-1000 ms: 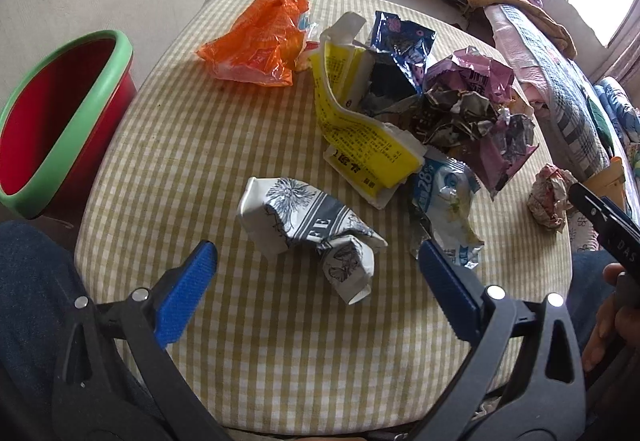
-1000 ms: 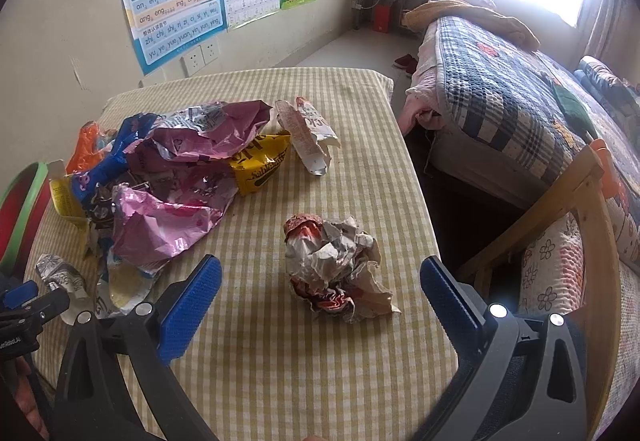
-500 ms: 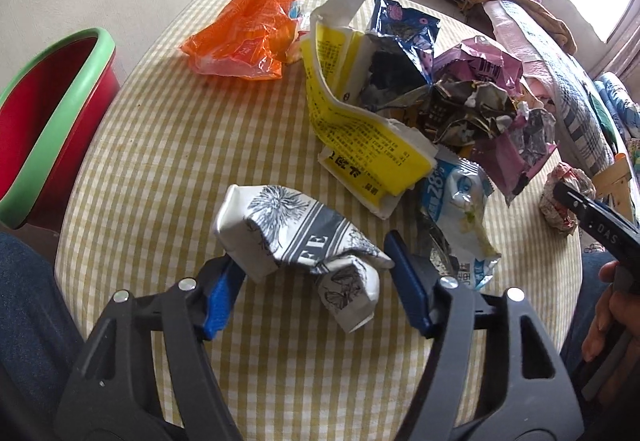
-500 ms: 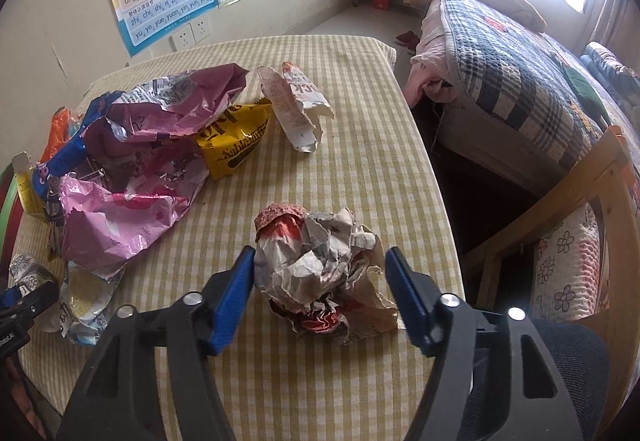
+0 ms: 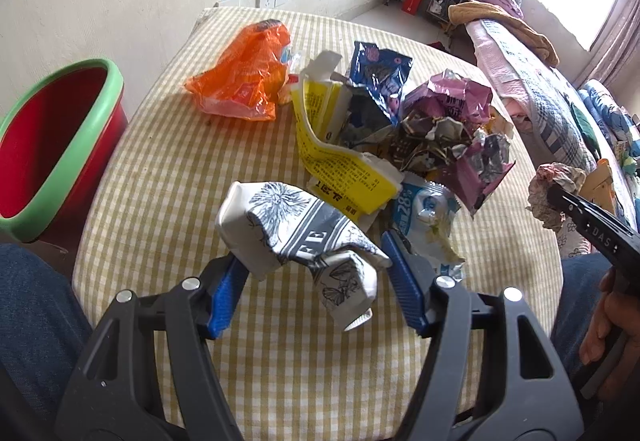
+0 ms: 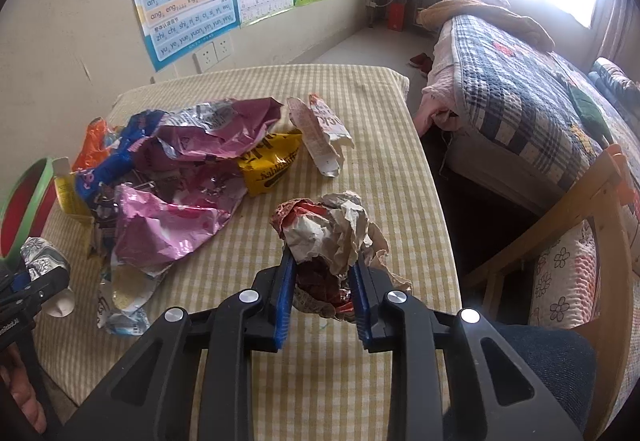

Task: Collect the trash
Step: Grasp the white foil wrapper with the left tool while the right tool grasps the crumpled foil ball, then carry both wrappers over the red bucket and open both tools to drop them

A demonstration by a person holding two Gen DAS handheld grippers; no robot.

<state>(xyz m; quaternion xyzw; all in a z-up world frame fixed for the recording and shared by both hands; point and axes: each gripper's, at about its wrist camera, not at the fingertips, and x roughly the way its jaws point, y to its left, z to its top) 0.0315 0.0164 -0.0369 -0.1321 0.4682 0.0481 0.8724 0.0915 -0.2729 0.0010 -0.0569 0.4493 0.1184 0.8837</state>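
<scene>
The left gripper (image 5: 312, 273) is clamped on a crushed white carton (image 5: 296, 237) with dark printed patterns, held just above the near part of the checked worktop (image 5: 168, 169). The right gripper (image 6: 322, 281) is squeezed on a crumpled paper ball (image 6: 332, 229) at the worktop's right side. A heap of wrappers (image 5: 400, 133) lies between them, and a red bin (image 5: 52, 145) with a green rim stands beside the worktop's left edge.
</scene>
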